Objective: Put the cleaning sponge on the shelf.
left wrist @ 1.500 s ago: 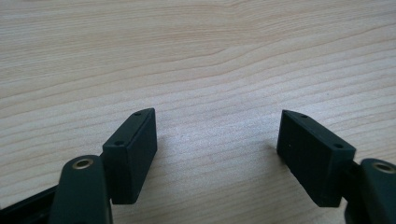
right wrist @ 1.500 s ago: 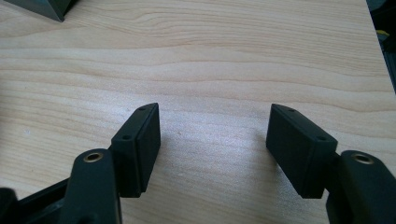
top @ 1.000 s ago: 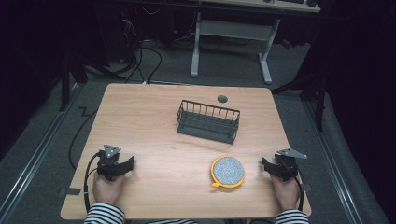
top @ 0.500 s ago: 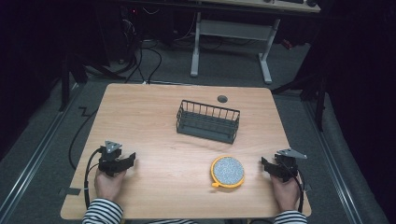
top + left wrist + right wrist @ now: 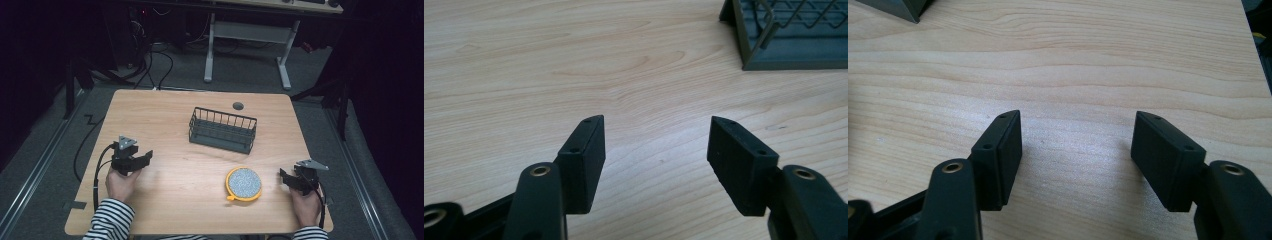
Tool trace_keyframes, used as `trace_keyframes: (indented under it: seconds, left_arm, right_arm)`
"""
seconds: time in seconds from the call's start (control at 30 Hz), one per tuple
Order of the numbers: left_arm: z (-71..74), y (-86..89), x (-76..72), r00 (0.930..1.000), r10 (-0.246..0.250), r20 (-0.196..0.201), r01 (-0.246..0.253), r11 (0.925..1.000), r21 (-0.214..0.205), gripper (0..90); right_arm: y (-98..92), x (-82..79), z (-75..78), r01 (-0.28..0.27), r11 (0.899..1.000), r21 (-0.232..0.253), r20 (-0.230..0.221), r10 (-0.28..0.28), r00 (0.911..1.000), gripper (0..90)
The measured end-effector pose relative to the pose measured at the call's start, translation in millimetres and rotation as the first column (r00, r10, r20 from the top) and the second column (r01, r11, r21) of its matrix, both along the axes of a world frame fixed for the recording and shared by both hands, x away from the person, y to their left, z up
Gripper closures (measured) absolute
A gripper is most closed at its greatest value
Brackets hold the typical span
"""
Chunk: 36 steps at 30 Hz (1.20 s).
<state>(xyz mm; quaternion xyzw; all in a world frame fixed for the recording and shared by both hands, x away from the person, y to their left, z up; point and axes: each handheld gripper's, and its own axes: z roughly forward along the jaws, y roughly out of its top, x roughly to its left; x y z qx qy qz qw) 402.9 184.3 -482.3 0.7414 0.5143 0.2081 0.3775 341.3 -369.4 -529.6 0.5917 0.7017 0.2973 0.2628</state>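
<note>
— Since both claws hang empty over the surface (image 5: pixel 165 107), which thing is the work about?

— My guess is the round orange-rimmed disc (image 5: pixel 243 183) with the speckled grey face. It lies flat near the front edge, just beside the right claw (image 5: pixel 286 178) and well apart from the left claw (image 5: pixel 145 156).

— How do the jaws stand?

— The right claw's are spread wide, with bare wood between them. The left claw's have just been closing a little, yet they still gape, nothing between them.

— How will the disc handle?

— It looks light, thin and stiff, probably gritty on top and smoother at the rim. I'd pinch it across the orange rim, maybe at the small tab on its near side. The wire basket (image 5: pixel 222 129) stands behind it, a likely destination.
</note>
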Motion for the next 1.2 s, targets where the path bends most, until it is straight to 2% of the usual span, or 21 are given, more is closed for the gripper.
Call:
trace_keyframes:
  seconds: [0.17,0.37,0.5,0.63,0.8,1.03,1.2]
  left_arm:
    - [8.9,-8.5,5.8,0.9994,-0.032,-0.01,0.032,0.9992,-0.024,40.5]
    - [19.0,-15.9,10.8,0.9989,-0.048,-0.002,0.047,0.9981,-0.04,41.1]
    - [27.3,-22.2,17.1,0.9979,-0.064,0.008,0.064,0.9965,-0.054,41.1]
    - [32.8,-29.9,26.6,0.9975,-0.07,0.0,0.07,0.9951,-0.07,41.4]
    - [37.6,-39.6,35.0,0.9966,-0.082,-0.004,0.082,0.9942,-0.07,41.8]
    - [53.7,-56.8,49.4,0.9937,-0.112,0.0,0.111,0.9907,-0.078,42.2]
    - [64.1,-66.7,59.1,0.9912,-0.132,-0.01,0.13,0.9878,-0.085,42.1]
  right_arm:
    - [0.2,0.0,0.0,0.0,1.0,-0.002,0.0,0.0,1.0,36.9]
    - [0.2,0.0,0.0,-0.002,1.0,-0.002,0.0,0.002,1.0,36.6]
    - [0.2,0.0,0.0,-0.002,1.0,-0.002,0.0,0.002,1.0,36.6]
    - [0.1,0.0,0.0,-0.002,1.0,-0.001,-0.001,0.002,1.0,36.6]
    - [0.1,0.0,0.0,-0.002,1.0,-0.001,-0.001,0.002,1.0,36.5]
    - [0.2,0.0,0.0,-0.003,1.0,-0.002,-0.001,0.003,1.0,36.2]
    - [0.1,0.0,0.0,-0.004,1.0,0.0,-0.001,0.004,1.0,36.1]
